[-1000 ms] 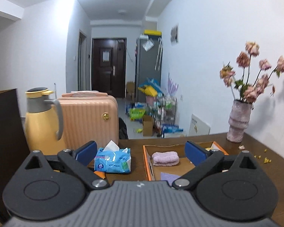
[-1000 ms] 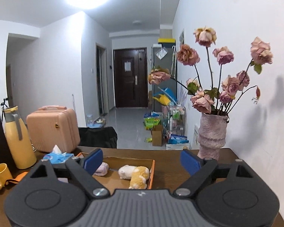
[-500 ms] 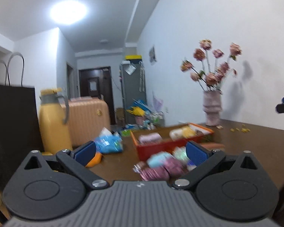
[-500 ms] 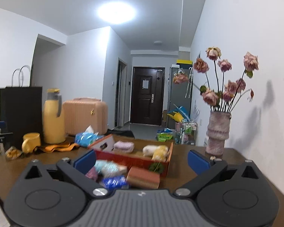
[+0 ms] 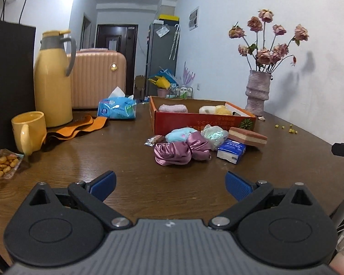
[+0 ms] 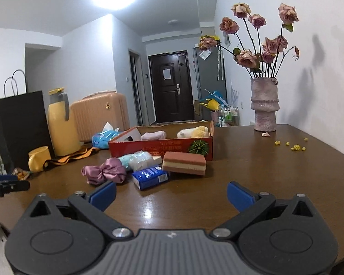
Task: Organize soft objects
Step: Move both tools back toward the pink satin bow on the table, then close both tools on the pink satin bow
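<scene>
Here both the left gripper (image 5: 169,184) and right gripper (image 6: 171,194) gape empty, the box (image 6: 172,147) half-hiding its contents.

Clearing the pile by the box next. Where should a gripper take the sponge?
Grip the sponge across its short width, pads on the two long side faces, coming from the right gripper's side. It is a flat block whose near right end stands clear; its left end sits by the tissue pack.

A loose heap of soft goods lies ahead of the open fingers — a purple satin scrunchie (image 5: 182,152), a blue tissue pack (image 6: 150,177) and a layered sponge (image 6: 184,166) — before the red cardboard box (image 6: 160,150), which holds a folded pink cloth (image 5: 173,108).
</scene>
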`<state>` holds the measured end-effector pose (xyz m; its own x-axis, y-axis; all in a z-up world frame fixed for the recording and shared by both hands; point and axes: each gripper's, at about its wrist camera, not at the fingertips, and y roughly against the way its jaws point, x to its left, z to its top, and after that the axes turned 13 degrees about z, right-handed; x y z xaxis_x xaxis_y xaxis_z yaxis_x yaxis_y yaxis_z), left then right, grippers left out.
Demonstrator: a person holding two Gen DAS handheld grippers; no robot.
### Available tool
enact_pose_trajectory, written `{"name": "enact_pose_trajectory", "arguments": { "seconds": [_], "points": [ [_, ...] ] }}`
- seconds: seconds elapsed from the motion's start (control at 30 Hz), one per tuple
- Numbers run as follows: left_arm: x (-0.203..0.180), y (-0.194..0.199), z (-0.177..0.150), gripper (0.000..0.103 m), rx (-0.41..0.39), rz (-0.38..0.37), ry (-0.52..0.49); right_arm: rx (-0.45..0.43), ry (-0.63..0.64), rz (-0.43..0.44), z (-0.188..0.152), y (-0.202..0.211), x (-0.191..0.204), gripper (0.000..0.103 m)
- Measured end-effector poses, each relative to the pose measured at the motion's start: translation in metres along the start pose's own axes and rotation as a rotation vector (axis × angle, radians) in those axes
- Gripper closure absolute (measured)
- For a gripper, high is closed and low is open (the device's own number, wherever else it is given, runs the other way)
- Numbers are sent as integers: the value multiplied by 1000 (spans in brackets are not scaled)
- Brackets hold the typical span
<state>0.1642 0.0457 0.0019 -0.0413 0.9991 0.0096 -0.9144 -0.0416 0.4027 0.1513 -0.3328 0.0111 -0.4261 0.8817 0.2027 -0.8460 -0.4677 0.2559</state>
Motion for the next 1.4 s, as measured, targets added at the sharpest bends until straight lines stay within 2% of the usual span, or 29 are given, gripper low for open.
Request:
{"name": "enact_pose_trajectory", "arguments": {
  "seconds": [0.1,0.17,0.2,0.33,0.43,0.53,0.63,0.77,0.93,1.0,1.03,1.1,1.2,1.27,1.4],
  "points": [
    [0,-20,2,0,33,8,0,24,7,-5,6,-19,-2,2],
    [2,-37,5,0,57,14,10,52,-1,11,8,-34,-4,12],
    [3,-46,8,0,68,17,23,65,-9,24,10,-42,-5,14],
    [10,-89,23,0,137,2,109,95,-26,65,17,-79,-5,19],
    [14,-122,31,1,187,-23,171,115,-31,101,26,-113,-2,29],
    [15,-147,37,9,209,-52,202,142,-45,132,32,-150,2,34],
    [14,-168,43,24,213,-82,210,170,-69,167,36,-188,7,45],
    [10,-189,46,46,226,-124,211,193,-84,205,41,-233,19,53],
    [7,-199,38,47,225,-163,208,232,-86,249,41,-269,32,54],
    [7,-202,36,48,227,-168,214,260,-82,248,35,-279,35,62],
    [8,-205,35,52,241,-181,223,268,-94,252,31,-282,34,65],
    [8,-207,33,73,260,-214,234,267,-153,263,27,-282,28,71],
    [1,-197,32,83,233,-230,196,274,-185,273,24,-274,25,82],
    [-4,-188,30,87,235,-239,175,277,-154,269,22,-264,31,89],
    [-13,-155,20,92,260,-293,178,269,-99,253,17,-225,41,92]
  ]
}}
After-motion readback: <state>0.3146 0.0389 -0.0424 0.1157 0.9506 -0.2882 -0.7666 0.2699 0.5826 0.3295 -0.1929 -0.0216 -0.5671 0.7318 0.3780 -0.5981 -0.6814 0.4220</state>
